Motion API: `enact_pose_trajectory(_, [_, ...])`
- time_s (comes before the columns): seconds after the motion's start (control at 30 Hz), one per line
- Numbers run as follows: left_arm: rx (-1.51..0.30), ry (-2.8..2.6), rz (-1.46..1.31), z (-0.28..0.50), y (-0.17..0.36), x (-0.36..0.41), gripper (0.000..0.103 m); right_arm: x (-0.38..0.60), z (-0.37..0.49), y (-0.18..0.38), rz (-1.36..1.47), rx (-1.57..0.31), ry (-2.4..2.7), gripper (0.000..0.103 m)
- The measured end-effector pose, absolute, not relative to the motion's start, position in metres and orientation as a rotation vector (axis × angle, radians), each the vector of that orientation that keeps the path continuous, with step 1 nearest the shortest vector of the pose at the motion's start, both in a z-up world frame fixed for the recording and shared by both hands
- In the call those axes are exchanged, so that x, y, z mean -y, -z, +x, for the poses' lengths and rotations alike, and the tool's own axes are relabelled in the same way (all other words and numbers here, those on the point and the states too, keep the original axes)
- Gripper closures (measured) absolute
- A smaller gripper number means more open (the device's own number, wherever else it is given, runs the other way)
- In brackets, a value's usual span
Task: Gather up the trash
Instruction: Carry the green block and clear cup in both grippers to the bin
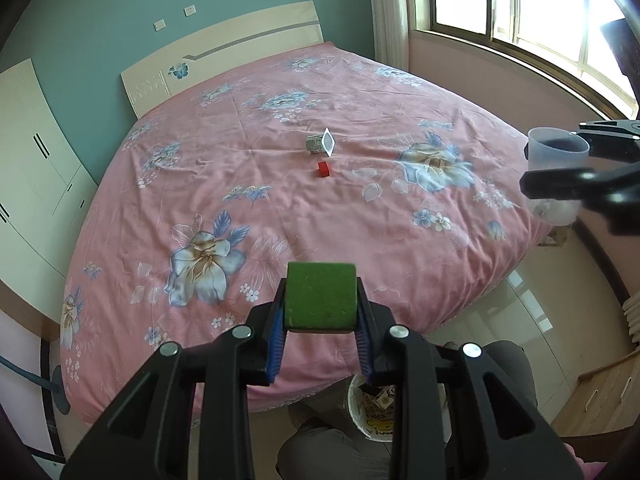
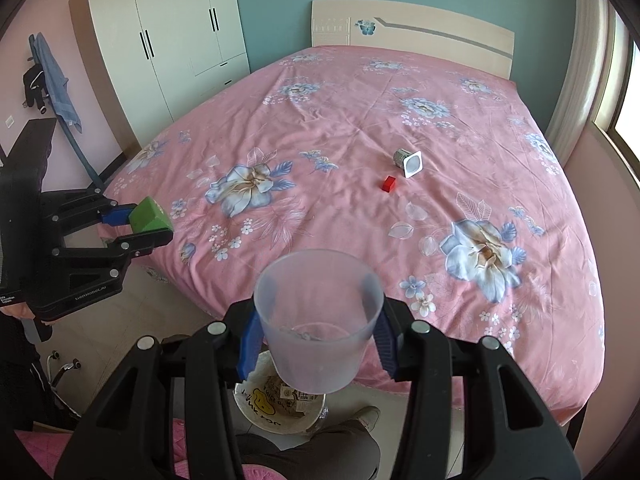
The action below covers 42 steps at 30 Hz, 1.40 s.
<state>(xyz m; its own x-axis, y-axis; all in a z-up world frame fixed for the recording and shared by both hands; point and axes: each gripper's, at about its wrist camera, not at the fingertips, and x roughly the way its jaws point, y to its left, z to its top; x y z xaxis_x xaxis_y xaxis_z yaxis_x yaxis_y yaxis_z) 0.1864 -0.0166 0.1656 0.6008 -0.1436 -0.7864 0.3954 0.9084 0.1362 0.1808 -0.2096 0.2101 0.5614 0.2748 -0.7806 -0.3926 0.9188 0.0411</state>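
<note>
The bucket [image 2: 280, 408] on the floor at the foot of the bed [image 2: 360, 128] is mostly hidden: in the right wrist view the cup covers its far side, and in the left wrist view only a slice of its white rim shows between the tool's arms. Inside it lie printed paper scraps and wrappers; what else it contains cannot be made out. Lettering and a yellow drawing on its inner wall are too cut off to read.

The left tool [image 1: 322, 300] is closed on a green block [image 1: 320, 296], its blue pads pressing the block's two sides, above the near edge of the bed. The right tool [image 2: 318, 332] is clamped on a cloudy plastic cup [image 2: 318, 320], held upright with its mouth up, directly over the bucket. Something pale sits at the cup's bottom, too blurred to name.

Still on the pink flowered bedspread, near the middle, lie a small red block [image 1: 323, 169] and, just beyond it, a small tub [image 1: 320, 144] tipped on its side with its white square lid facing the foot of the bed. The two are close but apart.

A person's legs in grey trousers [image 2: 320, 452] show at the bottom edge, partly hidden by the tools.
</note>
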Motion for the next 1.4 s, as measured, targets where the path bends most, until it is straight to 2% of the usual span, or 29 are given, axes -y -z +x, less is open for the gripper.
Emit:
enact_pose_trajectory(0.37, [-1.028,0.372,0.334,0.175,-0.080,0.020,0.071,0.184,0.168,-0.109,-0.185,-1.049,-0.471,0.055])
enact_pose_trajectory(1.4, [-1.437,0.420,0.302,0.145,0.160,0.028,0.071,0.174,0.144,0.165,-0.077,-1.478,-0.543,0.055])
